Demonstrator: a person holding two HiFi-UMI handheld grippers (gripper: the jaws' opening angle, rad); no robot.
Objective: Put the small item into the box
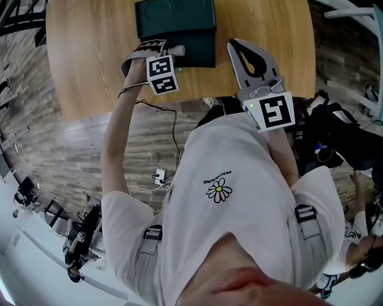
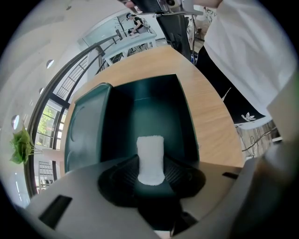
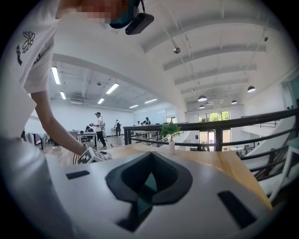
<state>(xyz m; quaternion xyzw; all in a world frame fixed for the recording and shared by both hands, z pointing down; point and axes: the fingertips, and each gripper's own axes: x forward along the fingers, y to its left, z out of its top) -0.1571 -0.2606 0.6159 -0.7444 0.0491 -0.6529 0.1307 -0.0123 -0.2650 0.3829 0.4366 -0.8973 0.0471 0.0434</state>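
Note:
A dark green box [image 1: 191,55] lies open on the round wooden table [image 1: 90,54], its lid [image 1: 173,15] folded back on the far side. My left gripper [image 1: 164,49] hangs over the box with a small white item [image 1: 176,50] between its pads. In the left gripper view the white item [image 2: 150,158] sticks out of the left gripper [image 2: 150,176] and points down into the box's dark inside [image 2: 156,109], with the lid [image 2: 86,130] at the left. My right gripper [image 1: 236,45] hovers right of the box, shut and empty; the right gripper view shows this gripper [image 3: 148,161] closed.
The table's near edge [image 1: 197,98] curves just below both grippers. A small plant in a white vase [image 3: 170,135] stands at the table's far side by a black railing [image 3: 233,126]. Cables [image 1: 158,176] and dark bags [image 1: 335,137] lie on the wood floor.

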